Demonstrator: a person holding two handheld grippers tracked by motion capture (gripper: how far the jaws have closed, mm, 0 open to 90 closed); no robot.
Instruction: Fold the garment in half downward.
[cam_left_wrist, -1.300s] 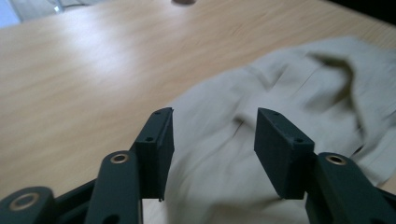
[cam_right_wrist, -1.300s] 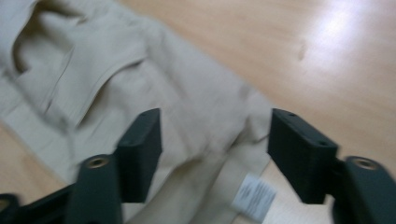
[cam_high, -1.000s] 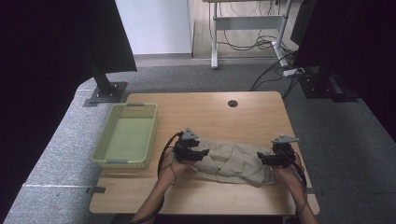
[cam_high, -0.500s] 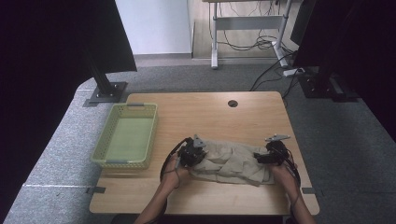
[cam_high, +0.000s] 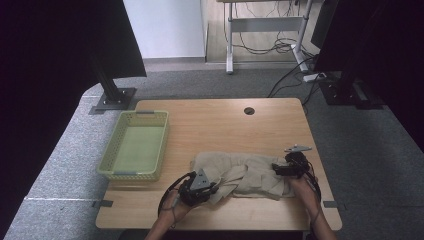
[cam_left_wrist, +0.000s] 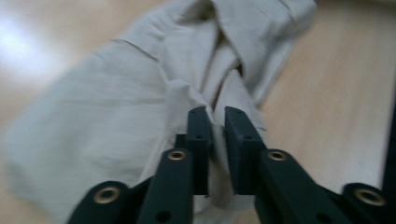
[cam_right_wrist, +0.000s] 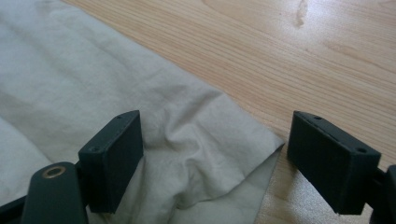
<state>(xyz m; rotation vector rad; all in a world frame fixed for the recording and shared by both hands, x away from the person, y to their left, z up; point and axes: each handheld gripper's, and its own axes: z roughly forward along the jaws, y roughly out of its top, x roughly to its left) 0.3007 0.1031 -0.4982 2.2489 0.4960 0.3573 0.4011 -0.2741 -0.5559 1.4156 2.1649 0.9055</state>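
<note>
The cloth's (cam_high: 245, 175) left end has been dragged toward the desk's (cam_high: 220, 120) near edge by the left gripper (cam_left_wrist: 215, 140), fingers reopening slightly yet pinching a fold; the right gripper's (cam_right_wrist: 212, 154) fingers are spread wide over the cloth's right corner.

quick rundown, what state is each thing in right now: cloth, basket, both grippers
beige cloth: crumpled and bunched, lying on the wooden table, not folded
green basket: upright, empty, apart from the cloth
left gripper: jaws nearly shut, pinching a fold of the cloth, having just eased open slightly
right gripper: jaws wide open over a corner of the cloth, pads not pressing it

Matt creased beige cloth (cam_high: 250, 172); smooth wood table (cam_high: 210, 120); plastic basket (cam_high: 111, 155).
</note>
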